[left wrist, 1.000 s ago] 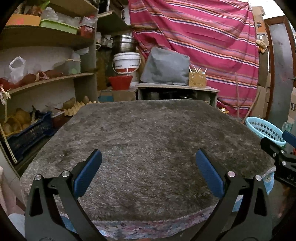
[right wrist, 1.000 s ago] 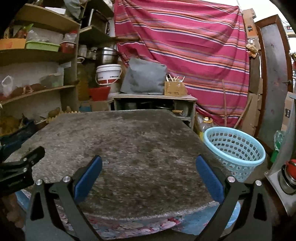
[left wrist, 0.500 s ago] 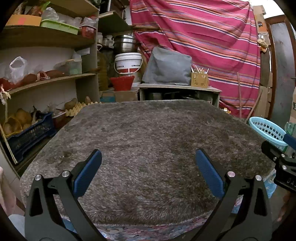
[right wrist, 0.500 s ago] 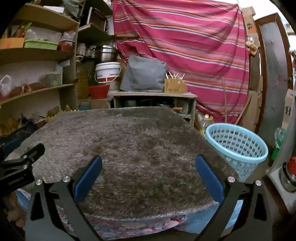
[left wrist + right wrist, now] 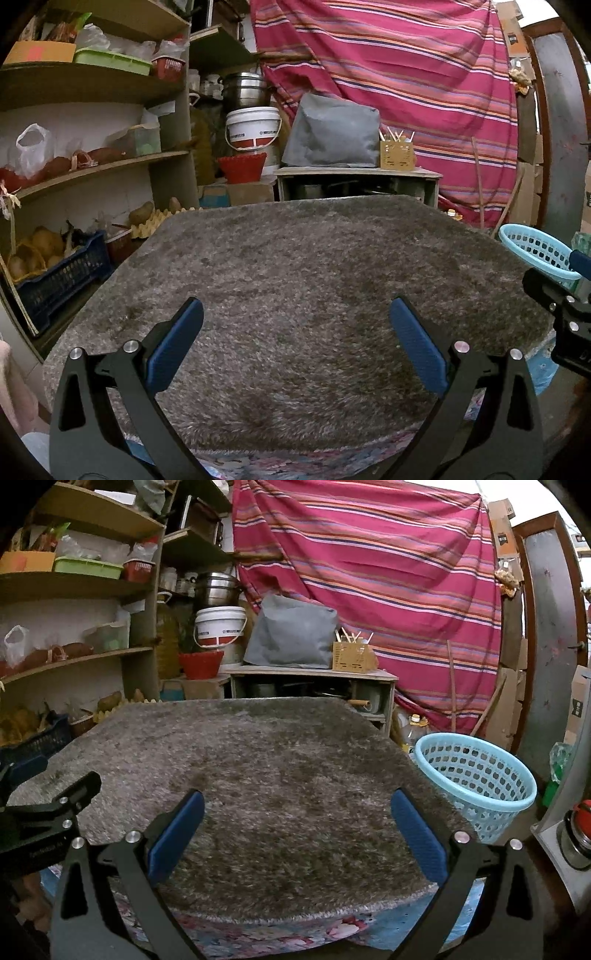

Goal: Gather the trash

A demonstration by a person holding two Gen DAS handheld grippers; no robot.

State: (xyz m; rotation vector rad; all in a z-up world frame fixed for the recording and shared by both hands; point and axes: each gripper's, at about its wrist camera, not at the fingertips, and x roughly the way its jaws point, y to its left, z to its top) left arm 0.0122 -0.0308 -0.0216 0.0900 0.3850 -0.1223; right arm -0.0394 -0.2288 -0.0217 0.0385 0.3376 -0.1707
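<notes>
grey shaggy rug (image 5: 303, 280) on table | striped red cloth (image 5: 369, 565) behind | white bucket (image 5: 253, 127), shelves (image 5: 85, 85) left

Striped red cloth (image 5: 369, 572) backdrop, cluttered wooden shelves (image 5: 92, 170) left, possibly door (image 5: 550, 646) right.

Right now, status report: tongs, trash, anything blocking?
Left tongs open, empty. Right tongs open, empty. No trash visible on the rug. Basket right of the table, nothing blocking.

No legible text anywhere. Faint dark print on the white band of the bucket (image 5: 253, 128), too small to read. Blurred lettering on the black body of the other claw at the left edge of the right wrist view (image 5: 40, 851), likewise unreadable. Dark marks on a cardboard box (image 5: 577, 705), unreadable.
</notes>
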